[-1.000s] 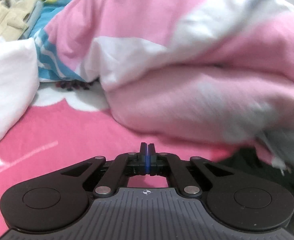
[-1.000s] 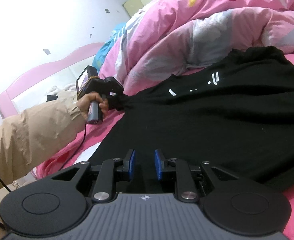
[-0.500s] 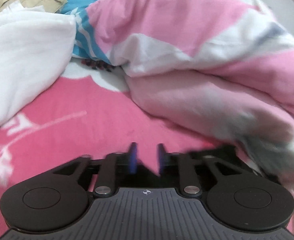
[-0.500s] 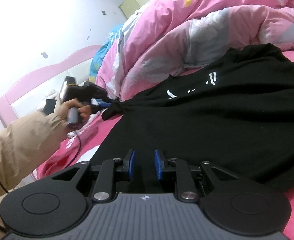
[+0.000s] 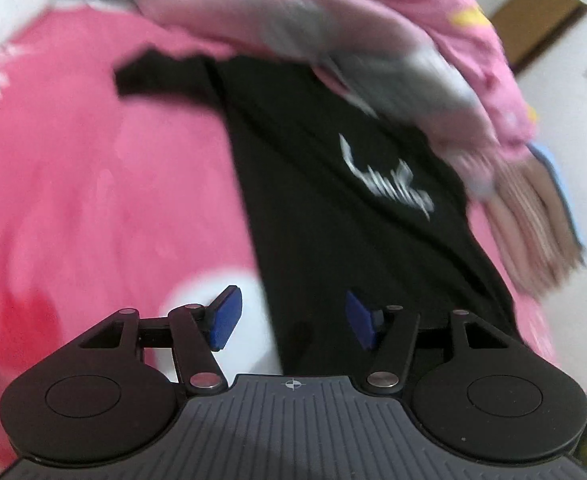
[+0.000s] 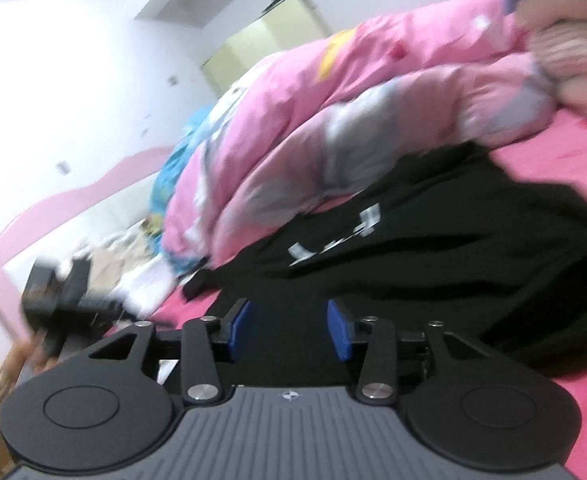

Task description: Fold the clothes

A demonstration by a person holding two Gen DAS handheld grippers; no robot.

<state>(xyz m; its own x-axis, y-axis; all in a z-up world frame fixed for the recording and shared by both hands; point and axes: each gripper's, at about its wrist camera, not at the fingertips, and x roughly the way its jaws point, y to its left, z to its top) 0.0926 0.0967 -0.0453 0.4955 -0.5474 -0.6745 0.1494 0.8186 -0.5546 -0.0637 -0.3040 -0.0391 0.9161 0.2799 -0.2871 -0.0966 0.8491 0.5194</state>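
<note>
Between the parted blue pads of the left gripper [image 5: 289, 322] lies the hem edge of the black T-shirt [image 5: 333, 184]. Its long axis runs toward 11 o'clock across the pink bedsheet [image 5: 93, 168]. The right gripper [image 6: 289, 330], jaws also apart, holds nothing above the same hem at 12 o'clock. Neither is clearly nearer.

Pink bed [image 5: 93, 168], black shirt [image 5: 333, 216], pink quilt [image 6: 313, 120]

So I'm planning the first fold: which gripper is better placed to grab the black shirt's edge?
Probably the left gripper: its open jaws straddle the black shirt's side edge. The right gripper, also open, faces the shirt's middle.
</note>
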